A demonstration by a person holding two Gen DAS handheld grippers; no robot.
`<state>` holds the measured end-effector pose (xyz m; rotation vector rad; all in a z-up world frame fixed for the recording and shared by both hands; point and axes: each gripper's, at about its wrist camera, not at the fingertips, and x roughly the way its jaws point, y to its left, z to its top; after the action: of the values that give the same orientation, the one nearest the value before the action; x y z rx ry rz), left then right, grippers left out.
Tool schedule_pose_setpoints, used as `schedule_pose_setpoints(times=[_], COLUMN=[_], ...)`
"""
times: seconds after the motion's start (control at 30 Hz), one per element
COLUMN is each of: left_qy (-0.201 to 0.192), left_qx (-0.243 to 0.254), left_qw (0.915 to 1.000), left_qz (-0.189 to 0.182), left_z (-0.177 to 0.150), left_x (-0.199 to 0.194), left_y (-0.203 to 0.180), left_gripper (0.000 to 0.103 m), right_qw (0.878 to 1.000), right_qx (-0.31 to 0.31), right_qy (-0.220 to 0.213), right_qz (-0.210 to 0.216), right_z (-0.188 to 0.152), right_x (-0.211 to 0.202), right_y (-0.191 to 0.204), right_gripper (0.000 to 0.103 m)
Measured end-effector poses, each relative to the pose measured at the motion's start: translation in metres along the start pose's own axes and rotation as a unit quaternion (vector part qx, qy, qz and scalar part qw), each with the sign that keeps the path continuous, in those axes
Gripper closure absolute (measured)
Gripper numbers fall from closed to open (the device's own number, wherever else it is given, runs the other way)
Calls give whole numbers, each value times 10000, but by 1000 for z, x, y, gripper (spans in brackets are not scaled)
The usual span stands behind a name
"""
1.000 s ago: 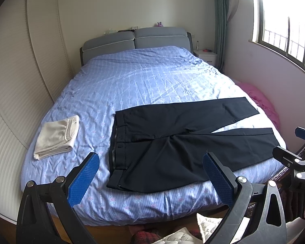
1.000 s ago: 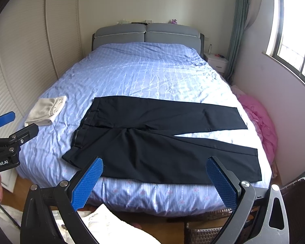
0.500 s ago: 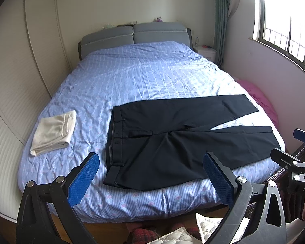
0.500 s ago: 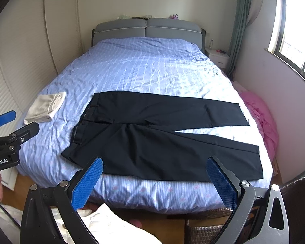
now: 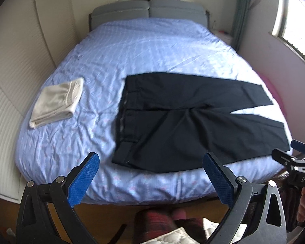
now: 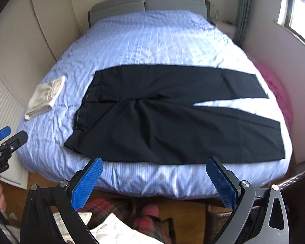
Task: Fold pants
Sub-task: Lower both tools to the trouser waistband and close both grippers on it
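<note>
A: Where were the black pants (image 5: 185,122)?
B: Spread flat near the bed's (image 5: 152,46) foot end, unfolded.
A: The grippers?
B: Left gripper (image 5: 151,180) and right gripper (image 6: 154,182) gaped wide off the foot edge, holding nothing.

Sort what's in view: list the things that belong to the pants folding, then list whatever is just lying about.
Belongs to the job:
black pants, spread flat on the bed
left gripper, open, empty
right gripper, open, empty

Just lying about:
folded cream garment, left of the pants
pink bedding beside the bed
</note>
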<state>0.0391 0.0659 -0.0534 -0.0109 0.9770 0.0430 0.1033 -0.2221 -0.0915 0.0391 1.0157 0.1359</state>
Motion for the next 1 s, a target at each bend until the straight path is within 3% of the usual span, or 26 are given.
schedule_pose_setpoints(times=[0.3,0.53,0.67,0.8,1.0], left_qy=[1033,1918,2157,2328,2397], left_qx=[-294,-529,-769,-1111,-1301], left_qw=[9937,9781,9717,9640,9600], left_qz=[-321,-616,-572,-644,-639], left_z=[-15,-42,-50,-55,-58], left_x=[108,191,222,250,272], left_y=[44,56,63,68,62], left_gripper=[1,3,3,3,3], right_qw=[9944,9859,9773,9669,9561], right_qx=[444,742,1067,1344,1700], right_qy=[959,1491,1828,2110,2282], right_qz=[-56,-136,49,499,699], right_z=[-13,-26,-34,-44,-53], right_x=[100,165,198,225,256], right_y=[15,25,26,23,17], right_gripper=[1,6,9,9,16])
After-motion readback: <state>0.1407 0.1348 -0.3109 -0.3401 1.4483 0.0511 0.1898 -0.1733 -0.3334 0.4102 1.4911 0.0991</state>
